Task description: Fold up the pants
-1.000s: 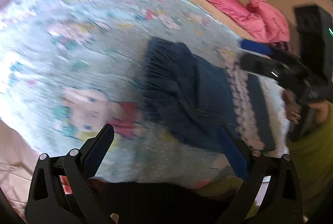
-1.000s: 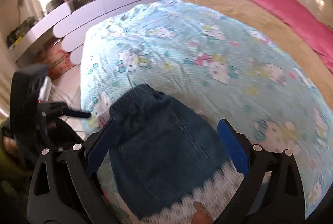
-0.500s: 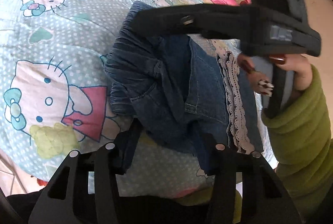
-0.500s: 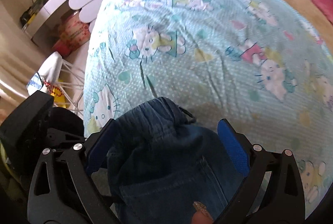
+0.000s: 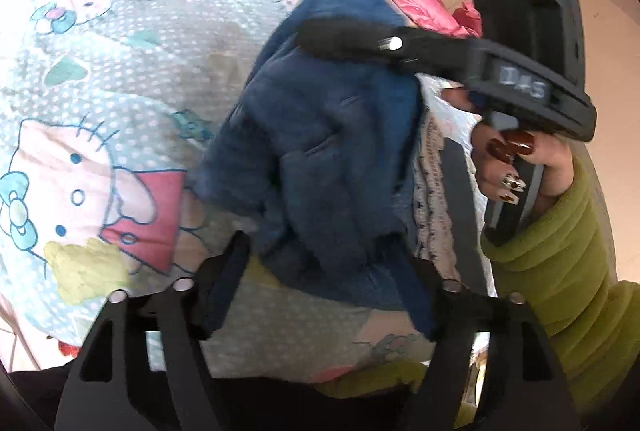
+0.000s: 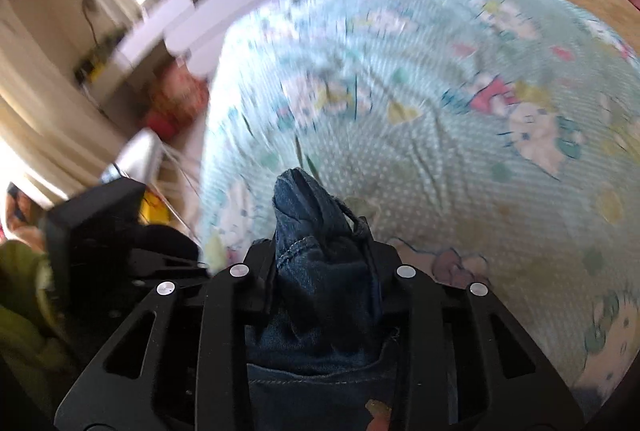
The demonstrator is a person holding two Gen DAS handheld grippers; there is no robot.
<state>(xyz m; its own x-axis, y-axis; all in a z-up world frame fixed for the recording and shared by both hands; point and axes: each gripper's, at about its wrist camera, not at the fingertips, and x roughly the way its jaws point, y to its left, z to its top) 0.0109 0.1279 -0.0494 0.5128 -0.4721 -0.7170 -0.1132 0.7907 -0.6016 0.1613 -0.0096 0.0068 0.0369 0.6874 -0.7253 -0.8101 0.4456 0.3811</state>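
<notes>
Low in the frame, the right gripper (image 6: pixel 324 271) has just closed on bunched denim pants (image 6: pixel 316 231), seemingly to fold them, while the left gripper (image 5: pixel 320 279) has just widened, straddling their hem.

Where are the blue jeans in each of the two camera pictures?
Left wrist view: the jeans fill the middle, bunched on the bed, under the right gripper.
Right wrist view: the jeans sit bottom centre, pinched between the jaws.
Shared landmark: the cartoon cat bedsheet.
</notes>
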